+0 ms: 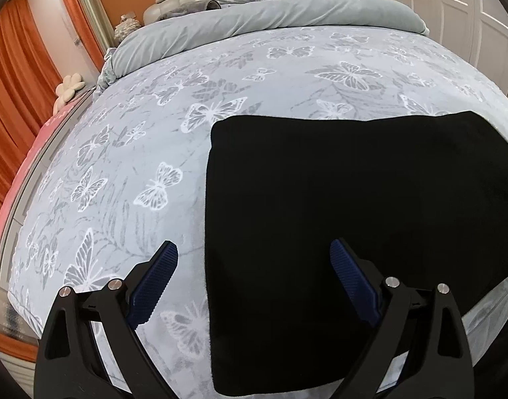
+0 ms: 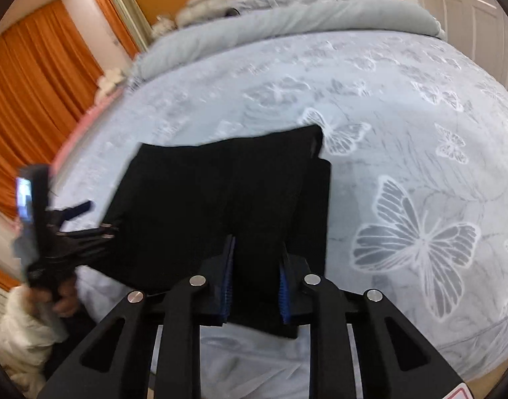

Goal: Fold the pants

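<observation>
Here the black pants [image 1: 353,199] lie as a folded, roughly rectangular stack on the butterfly-print bedspread [image 1: 137,166], near the bed's near edge and well short of the grey duvet [image 1: 270,16] rolled back toward the headboard. The left gripper [image 1: 254,259] hangs over the stack's left border with its fingers spread wide and nothing between them, one pad [image 1: 157,279] above bare bedspread and the other above cloth. The right gripper [image 2: 257,266] has its jaws drawn narrow on the near edge of the stack [image 2: 220,199], apparently pinching the layers, though motion blur leaves contact uncertain. The fabric looks soft, limp and light, with a matte knit surface unlikely to slip; layers will probably slide apart unless all are taken together at corners or a folded edge.
</observation>
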Available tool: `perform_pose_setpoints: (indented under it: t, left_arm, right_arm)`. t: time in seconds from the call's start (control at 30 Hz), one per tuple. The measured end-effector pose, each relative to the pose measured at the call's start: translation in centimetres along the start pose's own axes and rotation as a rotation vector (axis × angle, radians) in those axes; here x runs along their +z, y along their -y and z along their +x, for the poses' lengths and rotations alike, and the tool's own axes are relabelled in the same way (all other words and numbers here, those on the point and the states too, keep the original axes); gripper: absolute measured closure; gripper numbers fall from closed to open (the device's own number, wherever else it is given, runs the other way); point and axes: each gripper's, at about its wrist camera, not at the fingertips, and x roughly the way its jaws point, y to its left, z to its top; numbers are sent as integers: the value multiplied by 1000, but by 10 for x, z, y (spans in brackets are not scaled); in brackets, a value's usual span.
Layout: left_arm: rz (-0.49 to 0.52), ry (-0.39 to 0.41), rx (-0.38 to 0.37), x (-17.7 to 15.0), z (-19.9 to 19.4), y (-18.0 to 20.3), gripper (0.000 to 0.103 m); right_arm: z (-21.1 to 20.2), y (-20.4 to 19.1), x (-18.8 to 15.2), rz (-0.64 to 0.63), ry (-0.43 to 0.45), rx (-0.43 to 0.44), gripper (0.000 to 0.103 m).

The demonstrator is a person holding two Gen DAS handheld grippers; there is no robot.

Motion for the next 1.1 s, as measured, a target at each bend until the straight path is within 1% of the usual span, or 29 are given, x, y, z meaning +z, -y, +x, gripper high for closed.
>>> perform_pose_setpoints:
  t: [0.03,0.07,0.1,0.13,0.17,0.23,0.27,0.3,0.33,0.43,0.57,0.63,0.67,0.7,0.73,0.77,0.8,0.87,0.9,0.93,1.0,1.03,1.07,1.1]
  left_arm:
    - [0,-2,3,0,1,0,12]
    - [3,-5,5,-1,1,0,12]
    - [7,-10,8,-3,3,0,12]
    - [9,-13,5,-4,4,0,12]
    - [8,-16,2,-5,4,0,12]
    - [5,-14,-3,-6,2,-2,12]
    - [0,-12,-9,-7,0,-4,12]
    - [-10,-13,-16,-8,-1,-7,11]
    - [-16,-17,-20,-8,-1,-9,11]
    - [-20,-21,-14,-10,0,-12,11]
    - [-24,-14,-14,-11,-3,-16,11]
    - [-39,-25,-23,-10,-2,-21,11]
    - [-46,-39,-30,-10,0,-23,11]
    - [-51,-49,-36,-10,2,-25,11]
    - [-57,-63,-42,-11,4,-27,11]
    - [-50,-71,-36,-12,6,-29,10]
    - [-43,-71,-27,-14,7,-29,10]
    - [-24,-59,-9,-17,4,-29,10]
    - [-19,-54,-6,-18,3,-30,10]
    - [-15,-51,-8,-20,2,-30,10]
    - [-24,-53,-22,-23,2,-33,10]
    - [-30,-55,-25,-23,2,-34,8]
    - [-35,-56,-24,-23,1,-35,8]
    - [-38,-55,-28,-24,1,-36,7]
  right_arm:
    - [1,1,-3,0,-12,-4,88]
    - [12,5,-9,-10,-57,-33,81]
    - [21,9,-13,-5,-92,-78,69]
    - [32,16,-17,25,-130,-108,67]
    - [34,19,-17,44,-136,-92,66]
    - [20,21,-11,71,-87,-58,46]
    - [10,23,-8,82,-37,-54,21]
    - [3,26,-6,102,5,-61,16]
    - [-1,28,-4,119,27,-66,16]
    - [2,34,2,148,27,-50,16]
    - [18,20,13,92,4,-47,16]
    - [29,15,16,61,-19,-57,21]
    - [37,15,19,52,-34,-62,41]
    - [45,13,18,41,-70,-68,71]
    - [49,11,15,32,-94,-93,83]
    - [50,9,12,22,-108,-83,88]
    - [45,6,10,17,-100,-64,89]
    - [29,-3,6,-19,-68,-39,89]
    - [24,-2,3,-19,-60,-34,87]
    - [27,0,1,-16,-72,-50,82]
    - [41,9,-1,-8,-123,-133,50]
    - [44,13,-2,9,-124,-155,42]
    - [44,14,-1,22,-118,-166,30]
    - [44,15,0,27,-113,-165,25]
